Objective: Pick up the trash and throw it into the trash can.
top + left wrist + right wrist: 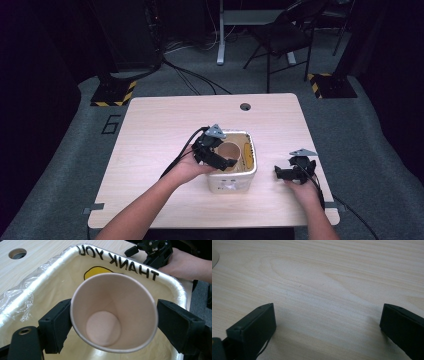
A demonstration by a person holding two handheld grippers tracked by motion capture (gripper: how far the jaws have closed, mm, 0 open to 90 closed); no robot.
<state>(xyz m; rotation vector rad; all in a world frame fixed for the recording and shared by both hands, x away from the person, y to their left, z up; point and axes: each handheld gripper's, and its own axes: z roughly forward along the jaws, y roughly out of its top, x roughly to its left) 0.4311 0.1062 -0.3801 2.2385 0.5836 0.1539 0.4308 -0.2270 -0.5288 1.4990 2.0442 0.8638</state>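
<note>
My left claw (113,322) holds a paper cup (113,312) between its two black jaws, one jaw on each side of the rim, the cup's open mouth turned toward my camera so I see down to its round bottom. In the high view the left claw (220,159) sits over a white square bin (232,182), and the paper cup (229,150) is inside the bin's opening. The bin (165,280) is lined with a clear plastic bag; beyond the cup its far rim carries black letters reading "THANK YOU" upside down, with a yellow shape on the liner below them.

My right claw (327,322) is wide open with nothing between the jaws, resting low over bare table (324,277). In the high view the right claw (295,170) is to the right of the bin, apart from it, near the table's right edge.

The table (150,150) is pale wood-grain with a round cable hole (245,106) at its far side, well beyond my left claw. Grey carpet (75,150) surrounds it. Past the table stand a black folding chair (285,35), a white desk leg (220,35), loose black cables, and two bases with yellow-and-black hazard stripes (115,94). The room behind is dark.
</note>
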